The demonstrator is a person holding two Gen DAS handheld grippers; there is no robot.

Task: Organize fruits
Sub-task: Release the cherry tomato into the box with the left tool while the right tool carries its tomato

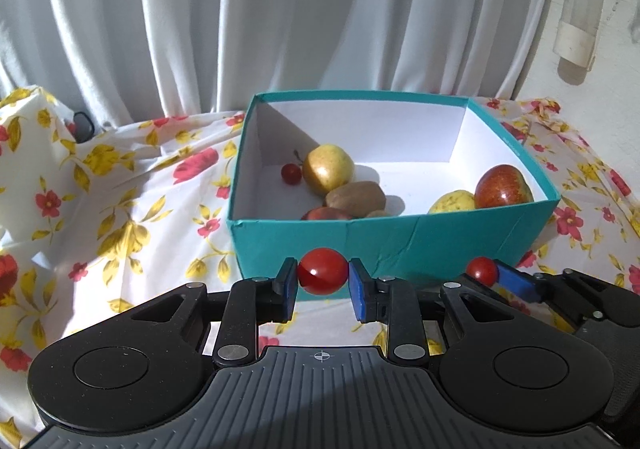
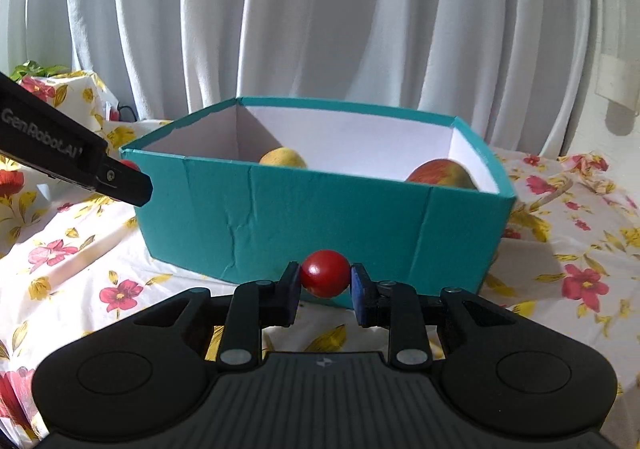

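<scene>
My left gripper [image 1: 323, 283] is shut on a red cherry tomato [image 1: 322, 272], held just in front of the teal box [image 1: 392, 239]. My right gripper [image 2: 325, 285] is shut on a second, smaller red cherry tomato [image 2: 325, 272] before the box's near wall [image 2: 320, 209]. In the left wrist view that right gripper [image 1: 486, 275] shows at the lower right with its tomato [image 1: 481, 269]. Inside the box lie a yellow apple [image 1: 328, 168], a small cherry [image 1: 291, 173], a kiwi [image 1: 356, 198], a red apple [image 1: 503, 187] and a yellow fruit [image 1: 452, 203].
The box stands on a flowered tablecloth [image 1: 132, 209] with white curtains [image 1: 280, 17] close behind it. The left gripper's black finger [image 2: 120, 179] reaches in at the left of the right wrist view. A white pipe [image 1: 576, 41] hangs on the wall at the right.
</scene>
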